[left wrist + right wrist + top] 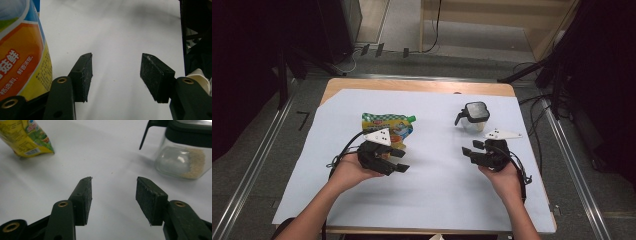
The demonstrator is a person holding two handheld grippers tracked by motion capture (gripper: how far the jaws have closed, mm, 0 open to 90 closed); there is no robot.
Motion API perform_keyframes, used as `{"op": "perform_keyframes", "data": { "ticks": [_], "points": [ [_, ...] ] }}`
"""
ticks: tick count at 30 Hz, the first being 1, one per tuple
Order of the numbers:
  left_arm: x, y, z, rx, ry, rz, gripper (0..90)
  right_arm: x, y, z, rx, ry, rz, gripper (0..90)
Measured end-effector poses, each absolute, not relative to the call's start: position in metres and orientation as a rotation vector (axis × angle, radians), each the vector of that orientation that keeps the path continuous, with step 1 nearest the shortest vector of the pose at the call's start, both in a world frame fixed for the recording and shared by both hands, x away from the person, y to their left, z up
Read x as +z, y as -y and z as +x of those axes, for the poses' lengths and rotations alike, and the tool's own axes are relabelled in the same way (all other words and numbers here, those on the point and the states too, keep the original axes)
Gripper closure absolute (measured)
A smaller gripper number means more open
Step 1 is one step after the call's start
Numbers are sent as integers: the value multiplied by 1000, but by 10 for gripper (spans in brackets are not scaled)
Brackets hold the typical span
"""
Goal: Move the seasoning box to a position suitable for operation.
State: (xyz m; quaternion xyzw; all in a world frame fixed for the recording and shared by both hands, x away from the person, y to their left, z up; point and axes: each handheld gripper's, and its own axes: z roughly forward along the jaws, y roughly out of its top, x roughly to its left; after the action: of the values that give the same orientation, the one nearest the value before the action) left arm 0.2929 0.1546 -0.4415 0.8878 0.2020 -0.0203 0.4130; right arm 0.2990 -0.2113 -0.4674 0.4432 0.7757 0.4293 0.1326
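- Nearest the high camera, 2 forearms come in from the bottom edge, each hand holding a black 2-jaw gripper low over a pale sheet [432,185] that covers most of a wooden table [412,86].
- Left gripper [398,161]: its jaws stand apart with only bare sheet between the pads, gripping nothing. In its own view the same gap [116,75] shows, and the pouch lies just beside the left-hand jaw; whether they touch I cannot tell.
- Right gripper [472,148]: its jaws are likewise parted and hold nothing; its own view [113,197] shows bare sheet between the pads.
- A printed spouted pouch [388,128], yellow, green and orange with a green cap, lies flat just beyond the left gripper, on the left half of the sheet.
- A small glass jar [475,117] with a black lid and handle stands upright just beyond the right gripper, apart from it; pale grains sit in its bottom [182,161].
- Pouch and jar are well apart.
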Motion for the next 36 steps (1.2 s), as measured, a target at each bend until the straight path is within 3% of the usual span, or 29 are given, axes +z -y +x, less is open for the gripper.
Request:
{"op": "perform_keyframes", "data": {
  "ticks": [9, 25, 36],
  "points": [
    [-441, -154, 292, -46, -509, 2236, 444, -472, 221, 314, 1215, -2157, 1334, 453],
    [-442, -151, 290, -54, -495, 2228, 444, -487, 225, 354, 1100, -2050, 1469, 189],
    [-444, -151, 284, -61, -493, 2233, 446, -493, 220, 382, 1061, -1988, 1500, 131]
  ]
}}
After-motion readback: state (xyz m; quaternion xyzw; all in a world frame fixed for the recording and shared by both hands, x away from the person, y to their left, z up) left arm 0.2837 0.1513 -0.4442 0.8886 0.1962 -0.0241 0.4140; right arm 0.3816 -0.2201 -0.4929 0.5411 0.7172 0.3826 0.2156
